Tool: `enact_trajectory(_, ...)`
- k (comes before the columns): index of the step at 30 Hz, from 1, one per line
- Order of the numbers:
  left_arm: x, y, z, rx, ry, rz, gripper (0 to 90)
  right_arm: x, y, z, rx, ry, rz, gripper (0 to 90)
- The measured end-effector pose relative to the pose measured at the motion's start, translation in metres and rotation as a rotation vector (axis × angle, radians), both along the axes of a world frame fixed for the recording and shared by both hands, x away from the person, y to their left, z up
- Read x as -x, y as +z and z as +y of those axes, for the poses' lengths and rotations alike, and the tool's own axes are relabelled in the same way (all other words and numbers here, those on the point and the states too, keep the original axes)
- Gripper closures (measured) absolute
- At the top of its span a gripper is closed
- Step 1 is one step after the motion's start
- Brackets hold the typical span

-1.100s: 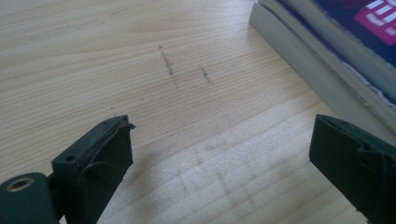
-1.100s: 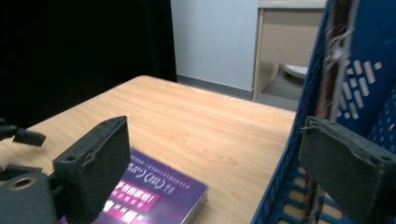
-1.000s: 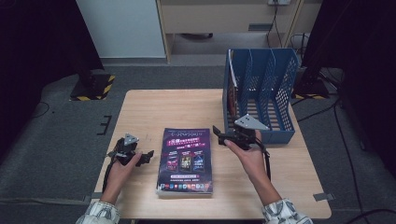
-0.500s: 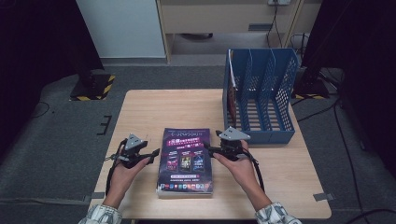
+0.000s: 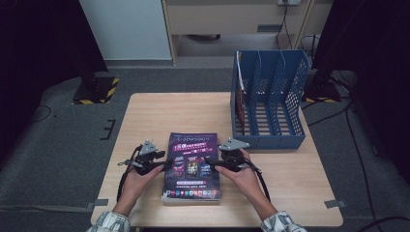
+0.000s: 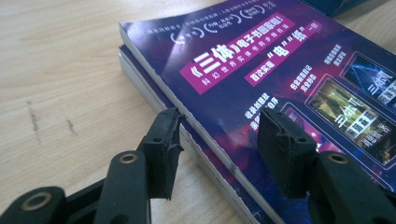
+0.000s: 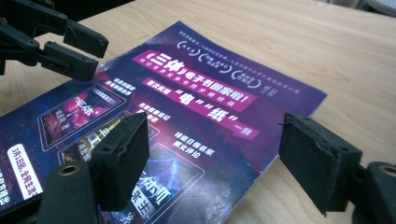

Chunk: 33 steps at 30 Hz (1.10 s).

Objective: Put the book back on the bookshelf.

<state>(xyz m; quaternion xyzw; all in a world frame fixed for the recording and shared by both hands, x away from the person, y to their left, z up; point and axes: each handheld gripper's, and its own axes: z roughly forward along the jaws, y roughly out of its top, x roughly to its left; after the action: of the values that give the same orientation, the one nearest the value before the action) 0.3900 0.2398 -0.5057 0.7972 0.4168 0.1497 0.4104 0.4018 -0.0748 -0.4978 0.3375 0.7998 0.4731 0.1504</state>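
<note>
Wooden counter [image 5: 159,116]: the books [image 5: 192,166] lie at six o'clock, rack [image 5: 269,96] at two. Left gripper view: my left gripper [image 6: 219,135], which has just been closing, stands half-open astride the top book's edge, not yet pinching. Right gripper view: my right gripper [image 7: 212,154] gapes over the opposite edge, holding nothing. A shallow bite could tear the cover.

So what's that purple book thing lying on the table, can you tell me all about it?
The top magazine is a thin, glossy softcover with a dark purple cover, magenta banners, white Chinese lettering and small framed pictures. It lies flat, face up, near the front of the wooden table, on top of a second, similar magazine. The left gripper straddles its left edge, one jaw above the cover and one beside the edge; the right gripper straddles its right edge the same way.
</note>
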Motion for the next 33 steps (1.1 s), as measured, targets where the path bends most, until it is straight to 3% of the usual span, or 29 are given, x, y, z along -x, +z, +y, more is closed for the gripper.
enact_trajectory(9, -0.002, -0.003, -0.004, 0.02, -0.021, 0.033, 49.6, -0.001, -0.002, -0.001, -0.007, 0.02, 0.03, 18.7)
enact_trajectory(14, -0.003, -0.003, -0.006, -0.001, -0.04, 0.015, 48.3, -0.002, -0.003, -0.002, -0.008, 0.027, 0.048, 17.5)
enact_trajectory(23, -0.009, -0.006, -0.019, 0.004, -0.054, -0.006, 45.8, -0.004, -0.009, -0.006, -0.001, 0.026, 0.083, 15.0)
enact_trajectory(26, -0.009, -0.006, -0.019, 0.005, -0.05, -0.01, 45.7, -0.004, -0.011, -0.008, -0.004, 0.027, 0.11, 13.7)
enact_trajectory(28, -0.008, -0.006, -0.019, 0.004, -0.054, -0.012, 45.7, -0.005, -0.013, -0.013, -0.033, 0.027, 0.137, 12.7)
enact_trajectory(33, -0.003, -0.006, -0.018, 0.005, -0.064, -0.007, 45.2, -0.009, -0.022, -0.021, -0.023, 0.024, 0.172, 13.6)
